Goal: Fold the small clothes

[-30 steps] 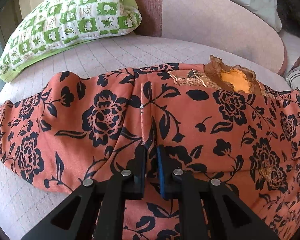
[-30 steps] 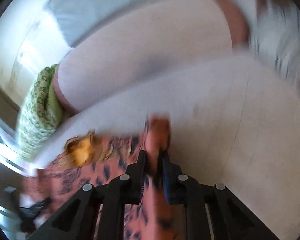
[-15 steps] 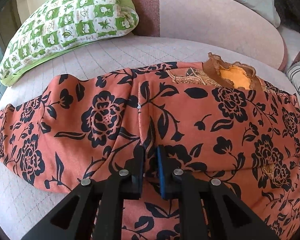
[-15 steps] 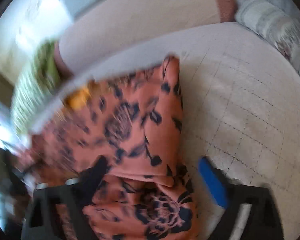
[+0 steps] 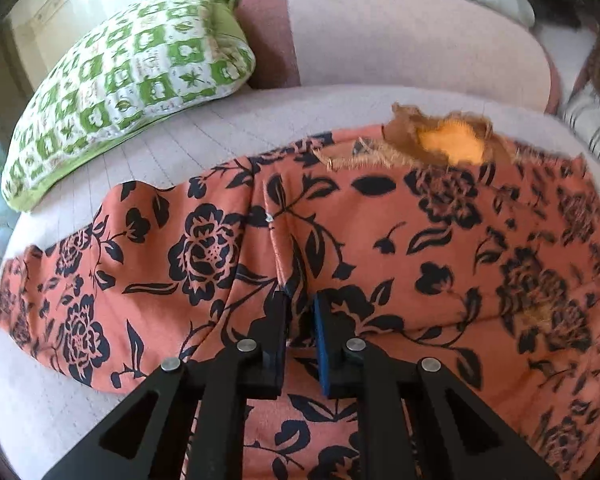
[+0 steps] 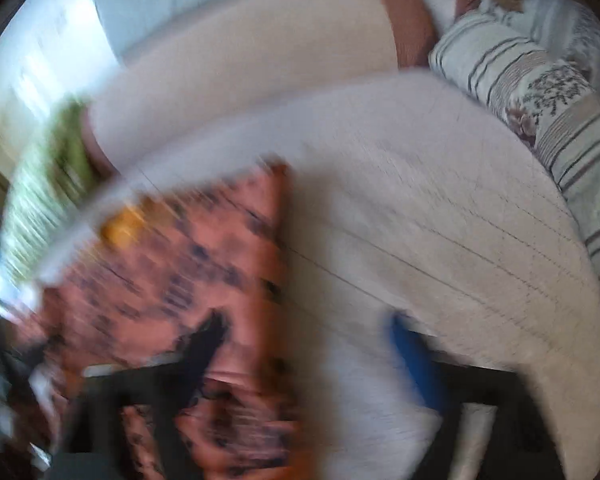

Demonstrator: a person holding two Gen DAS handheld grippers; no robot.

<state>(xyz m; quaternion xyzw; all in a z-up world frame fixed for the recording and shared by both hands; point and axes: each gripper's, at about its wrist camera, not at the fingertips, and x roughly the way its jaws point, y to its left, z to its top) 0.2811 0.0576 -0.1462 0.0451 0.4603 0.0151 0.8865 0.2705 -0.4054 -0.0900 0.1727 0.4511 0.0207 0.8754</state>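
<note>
An orange garment with black flowers [image 5: 400,248] lies spread on a pale quilted cushion [image 5: 204,136]. Its brown collar with yellow lining [image 5: 448,144] is at the far side. My left gripper [image 5: 300,316] is shut on a raised fold of the garment near its middle. In the blurred right wrist view the garment [image 6: 204,264] lies at the left, its right side folded over with a straight edge. My right gripper [image 6: 308,344] is open and empty, its jaws wide apart over the garment's right edge and the bare cushion [image 6: 440,216].
A green and white checked pillow [image 5: 128,80] lies at the back left. A pink bolster [image 5: 400,36] runs along the back. Striped and flowered pillows [image 6: 548,92] lie at the right of the cushion.
My right gripper let go of the garment's right side, opened wide and has swung right over the cushion. The left gripper keeps its hold and has barely moved.
</note>
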